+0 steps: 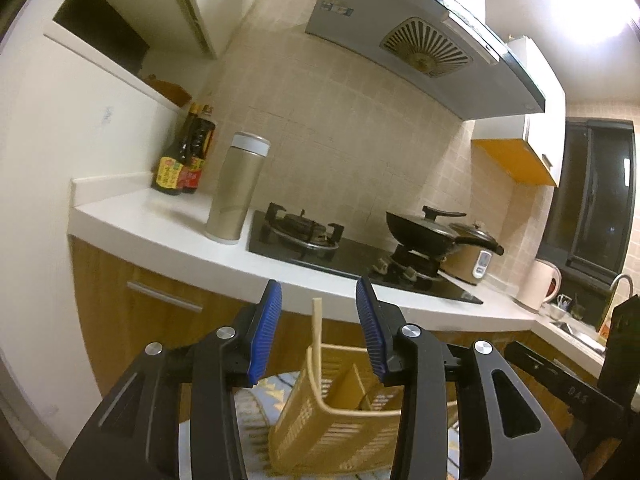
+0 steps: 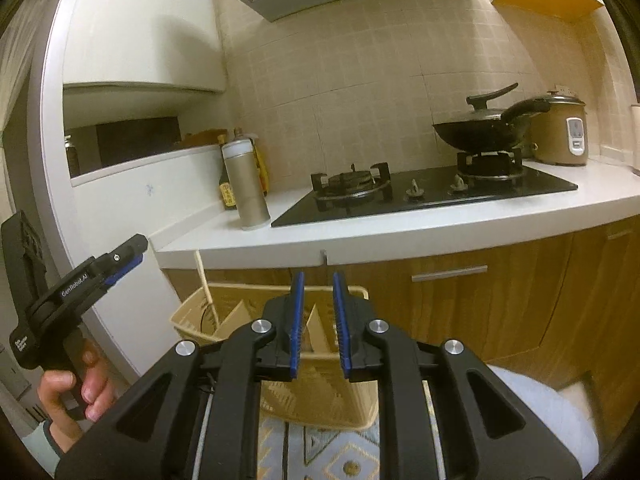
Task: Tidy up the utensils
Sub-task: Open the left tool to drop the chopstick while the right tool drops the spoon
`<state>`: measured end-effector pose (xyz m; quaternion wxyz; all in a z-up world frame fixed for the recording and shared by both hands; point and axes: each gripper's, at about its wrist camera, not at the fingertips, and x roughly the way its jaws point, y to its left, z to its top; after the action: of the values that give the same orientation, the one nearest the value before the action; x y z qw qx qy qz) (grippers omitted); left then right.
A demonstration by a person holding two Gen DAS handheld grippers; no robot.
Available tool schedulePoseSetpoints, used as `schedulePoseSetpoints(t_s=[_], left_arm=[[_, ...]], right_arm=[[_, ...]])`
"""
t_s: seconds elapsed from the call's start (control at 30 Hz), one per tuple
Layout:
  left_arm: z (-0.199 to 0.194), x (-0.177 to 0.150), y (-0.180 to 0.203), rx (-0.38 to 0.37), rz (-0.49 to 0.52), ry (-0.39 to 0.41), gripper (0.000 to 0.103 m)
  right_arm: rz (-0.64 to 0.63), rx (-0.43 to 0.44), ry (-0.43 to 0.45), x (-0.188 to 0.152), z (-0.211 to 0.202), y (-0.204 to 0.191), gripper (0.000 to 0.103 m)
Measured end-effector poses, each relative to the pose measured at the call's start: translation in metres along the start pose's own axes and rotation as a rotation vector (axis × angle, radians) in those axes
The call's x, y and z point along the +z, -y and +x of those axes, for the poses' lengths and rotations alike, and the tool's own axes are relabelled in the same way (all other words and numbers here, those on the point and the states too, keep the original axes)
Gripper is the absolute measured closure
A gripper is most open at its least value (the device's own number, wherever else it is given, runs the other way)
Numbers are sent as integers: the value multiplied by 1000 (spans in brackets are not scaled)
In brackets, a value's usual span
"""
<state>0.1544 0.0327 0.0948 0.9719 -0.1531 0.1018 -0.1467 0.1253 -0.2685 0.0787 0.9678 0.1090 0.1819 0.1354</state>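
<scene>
Left gripper point(image 2: 124, 258) side: we read "GenRobot.AI" in white along the black arm — seen from the right wrist, up and left of that view's own fingers.
Left gripper handle: small white print lower down, too small for us to read.
Right gripper point(image 1: 576, 390) body: "DAS" in pale letters — right of the left gripper's fingers.
Sauce bottles point(image 1: 176, 168): yellow and red labels, illegible.
</scene>
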Motion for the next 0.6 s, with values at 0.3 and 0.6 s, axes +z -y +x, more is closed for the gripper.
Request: schedulePoseSetpoints(t_s=[0.3,0.6], left_arm=[[-29,6,-4,-17,3,-31,63],[-44,-8,-9,-27,18,-109,60]], right_arm=[[-35,68,-45,1,-29,-13,90],[-12,43,-46,-8,-78,8,57]])
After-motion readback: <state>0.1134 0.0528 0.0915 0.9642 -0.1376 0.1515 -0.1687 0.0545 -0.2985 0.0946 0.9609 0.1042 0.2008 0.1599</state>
